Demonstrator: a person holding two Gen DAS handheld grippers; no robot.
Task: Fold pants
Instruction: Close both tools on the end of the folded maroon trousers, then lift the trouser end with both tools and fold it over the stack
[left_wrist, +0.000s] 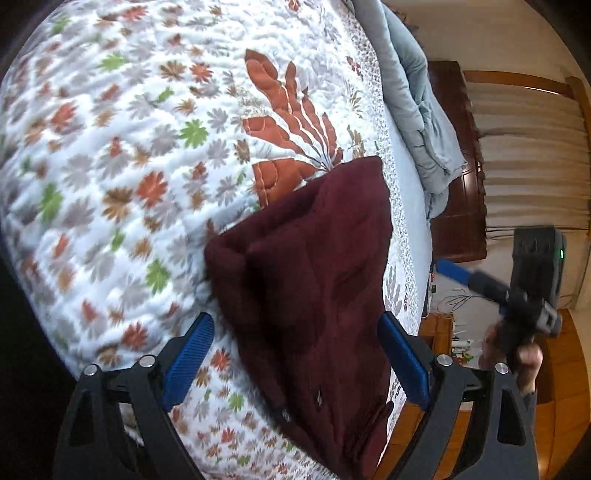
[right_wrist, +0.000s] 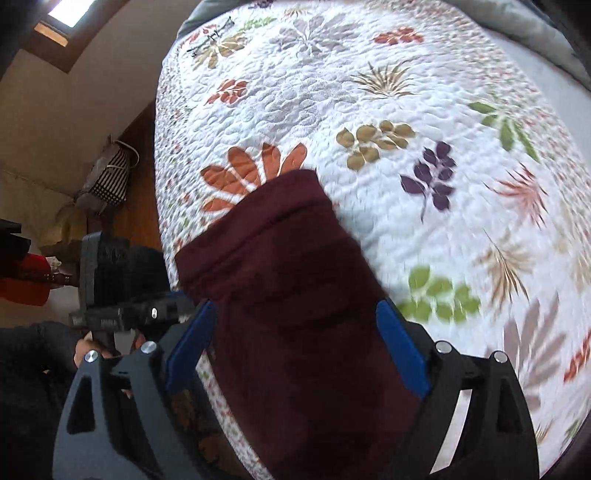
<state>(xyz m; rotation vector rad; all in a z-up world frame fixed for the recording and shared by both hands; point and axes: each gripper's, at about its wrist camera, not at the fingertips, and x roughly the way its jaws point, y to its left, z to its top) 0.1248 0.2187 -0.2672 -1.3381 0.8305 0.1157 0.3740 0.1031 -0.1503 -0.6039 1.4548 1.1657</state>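
Dark maroon pants (left_wrist: 314, 280) lie folded on a white floral quilt (left_wrist: 122, 155), near the bed's edge. My left gripper (left_wrist: 295, 358) is open above them, with its blue fingers (left_wrist: 190, 354) on either side of the cloth, not pinching it. In the right wrist view the pants (right_wrist: 295, 314) run up from the bottom edge, with one end (right_wrist: 288, 192) on the quilt (right_wrist: 406, 92). My right gripper (right_wrist: 295, 350) is open with blue fingers (right_wrist: 400, 350) straddling the cloth. The right gripper also shows in the left wrist view (left_wrist: 517, 306), held by a hand beyond the bed's edge.
A grey-blue blanket (left_wrist: 417, 103) lies bunched along the far side of the bed. A dark wooden headboard (left_wrist: 458, 162), curtains (left_wrist: 532, 155) and a wooden floor (left_wrist: 565, 387) lie beyond. A striped bag (right_wrist: 107, 177) sits on the floor by the bed.
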